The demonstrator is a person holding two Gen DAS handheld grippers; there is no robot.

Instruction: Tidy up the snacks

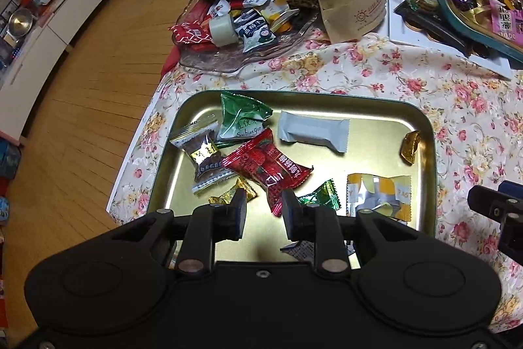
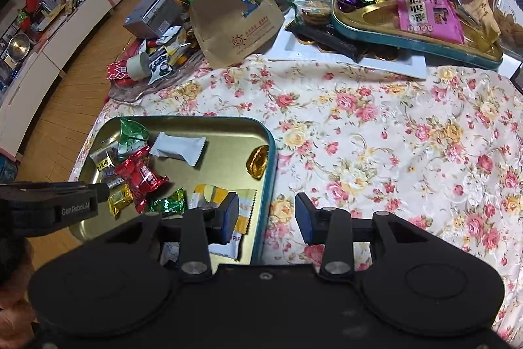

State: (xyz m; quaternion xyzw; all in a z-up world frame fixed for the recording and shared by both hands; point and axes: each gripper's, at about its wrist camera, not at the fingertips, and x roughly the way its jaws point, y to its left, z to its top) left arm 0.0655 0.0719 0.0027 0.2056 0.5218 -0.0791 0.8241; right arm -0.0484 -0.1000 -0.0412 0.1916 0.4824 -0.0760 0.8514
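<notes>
Surface: a table under a floral tablecloth (image 2: 376,133), pink and yellow roses on white.
Near edge: a gold tin tray (image 1: 421,133) with a teal rim lies on the cloth, snacks inside.
Far left: a clear glass dish (image 1: 228,61), heaped with packets.
Far middle: a brown paper bag (image 2: 228,12) beside the dish.
Far right: a white flat board (image 2: 392,62) under a second teal tray (image 2: 408,43).

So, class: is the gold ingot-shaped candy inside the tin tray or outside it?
Inside: the gold ingot-shaped candy lies against the tin tray wall, apart from other snacks.
</notes>
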